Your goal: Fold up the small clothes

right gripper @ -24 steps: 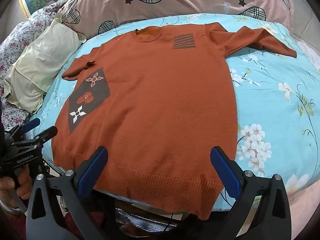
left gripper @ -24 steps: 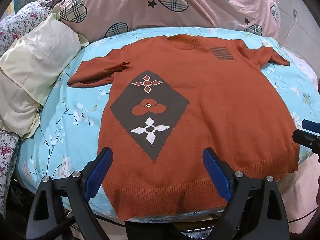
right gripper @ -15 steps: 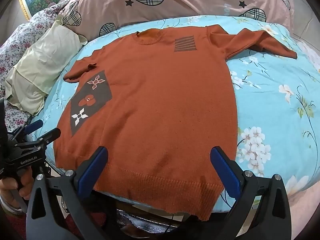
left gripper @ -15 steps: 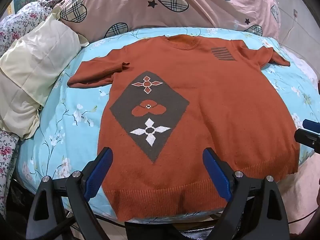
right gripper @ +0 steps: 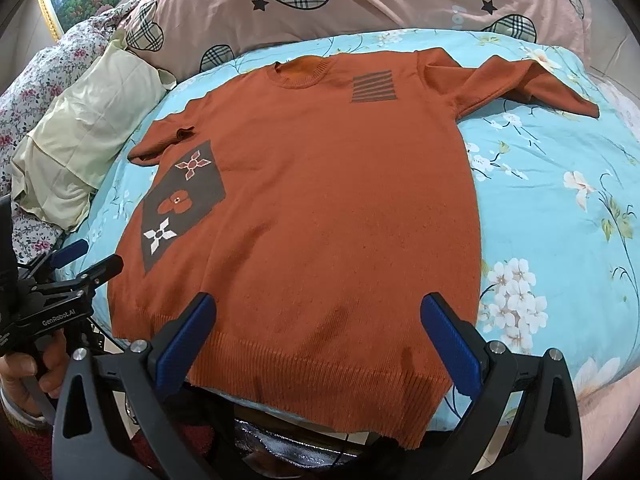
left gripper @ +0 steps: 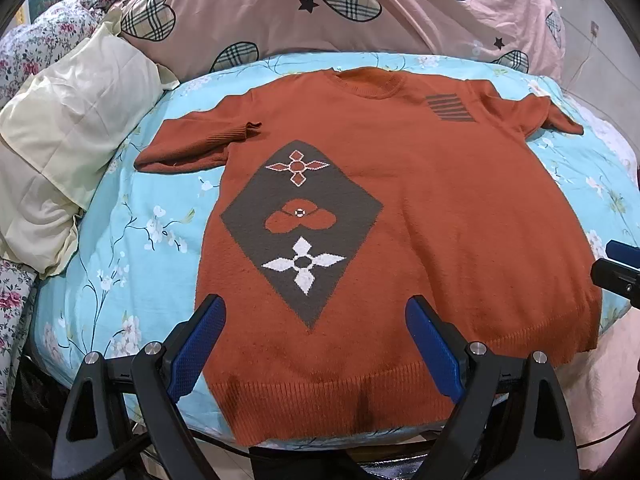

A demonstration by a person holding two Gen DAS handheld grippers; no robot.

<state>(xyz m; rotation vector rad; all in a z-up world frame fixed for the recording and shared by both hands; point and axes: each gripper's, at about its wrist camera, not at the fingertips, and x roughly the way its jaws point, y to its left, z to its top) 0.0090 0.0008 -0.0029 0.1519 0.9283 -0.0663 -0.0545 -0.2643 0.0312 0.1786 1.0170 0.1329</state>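
An orange knit sweater (left gripper: 440, 208) lies flat, front up, on a light blue floral sheet (left gripper: 120, 248); it also shows in the right wrist view (right gripper: 320, 200). It has a dark diamond patch with flower motifs (left gripper: 300, 224) and a striped patch near the shoulder (left gripper: 450, 108). My left gripper (left gripper: 316, 340) is open and empty above the hem's left part. My right gripper (right gripper: 320, 336) is open and empty above the hem's right part. The left sleeve (left gripper: 192, 144) is partly folded over; the right sleeve (right gripper: 528, 84) lies spread out.
A pink duvet with plaid hearts (left gripper: 360, 8) is heaped behind the sweater. A cream pillow (left gripper: 68, 120) lies at the left. The bed's front edge is just below the hem. The left gripper shows at the left of the right wrist view (right gripper: 84, 260).
Both grippers have barely shifted; the right wrist view has drifted slightly so the sweater sits a little lower. Nothing was grasped or moved.
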